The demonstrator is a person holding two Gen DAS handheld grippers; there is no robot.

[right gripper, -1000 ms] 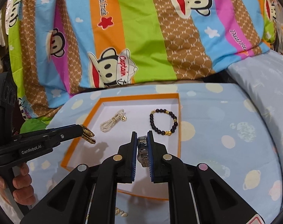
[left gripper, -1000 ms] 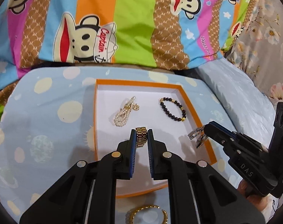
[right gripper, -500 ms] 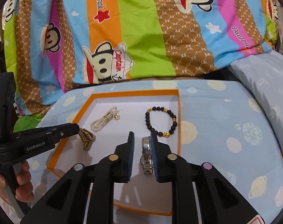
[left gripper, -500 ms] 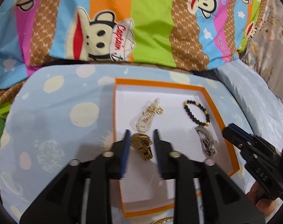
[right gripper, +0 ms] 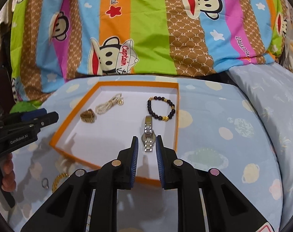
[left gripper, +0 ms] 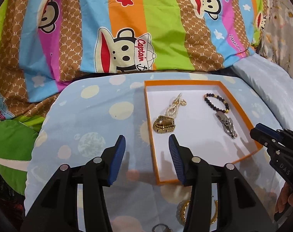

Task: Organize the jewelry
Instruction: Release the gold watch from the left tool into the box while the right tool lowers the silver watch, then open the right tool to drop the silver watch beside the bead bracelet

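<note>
Silver watch [right gripper: 148,135] lay flat in orange tray [right gripper: 115,84] near its right wall, below the dark bead bracelet [right gripper: 161,109]; gold band [left gripper: 163,124] sat by the left wall, touching the pearl strand [left gripper: 174,106]. Right gripper [right gripper: 146,145] empty, jaws closing. Left gripper [left gripper: 147,143] empty, opening. Gold bangle [right gripper: 58,179] and ring [right gripper: 45,182] remained outside, probably next.

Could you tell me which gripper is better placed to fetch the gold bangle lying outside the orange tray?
Probably the left gripper: open and empty, it has the gold bangle just below its fingers. The right gripper, jaws closing, brackets the silver watch inside the tray.
</note>
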